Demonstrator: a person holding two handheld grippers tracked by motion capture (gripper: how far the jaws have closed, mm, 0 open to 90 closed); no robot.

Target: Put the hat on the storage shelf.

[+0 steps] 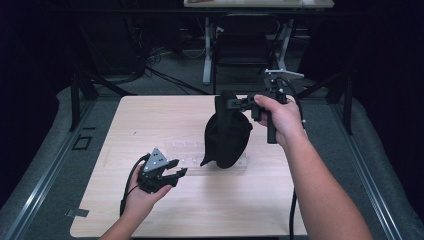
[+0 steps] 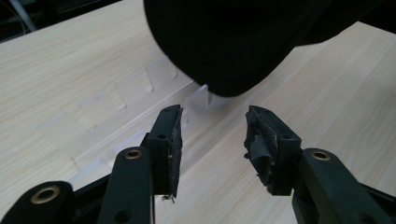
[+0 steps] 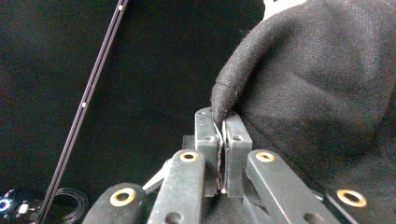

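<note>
The right tongs (image 1: pixel 234 103) are pressed fully together on a fold at the edge of a black cloth cap (image 1: pixel 226 134); in the right gripper view the fabric (image 3: pixel 322 93) is pinched between the two closed jaws at (image 3: pixel 223 122). The cap hangs from that grip with its long axis roughly upright, crown bulging toward the right hand (image 1: pixel 280 117) and the brim pointing down and to the left, its lower tip touching or just above the bench (image 1: pixel 150 120); I cannot tell which. The left tongs (image 1: pixel 178 168) are held low over the bench by the left hand (image 1: pixel 142 197), jaws spread wide apart and gripping nothing, aimed toward the cap; in the left gripper view (image 2: pixel 212 140) the dark cap (image 2: pixel 233 42) hangs just ahead of them. Under the cap lies a clear plastic rack (image 1: pixel 200 157) with small upright tabs, flat on the pale wood-grain top; whether anything sits in it cannot be made out. Around the bench is grey floor, with a dark chair (image 1: pixel 244 37) and another table's legs (image 1: pixel 207 50) beyond.
</note>
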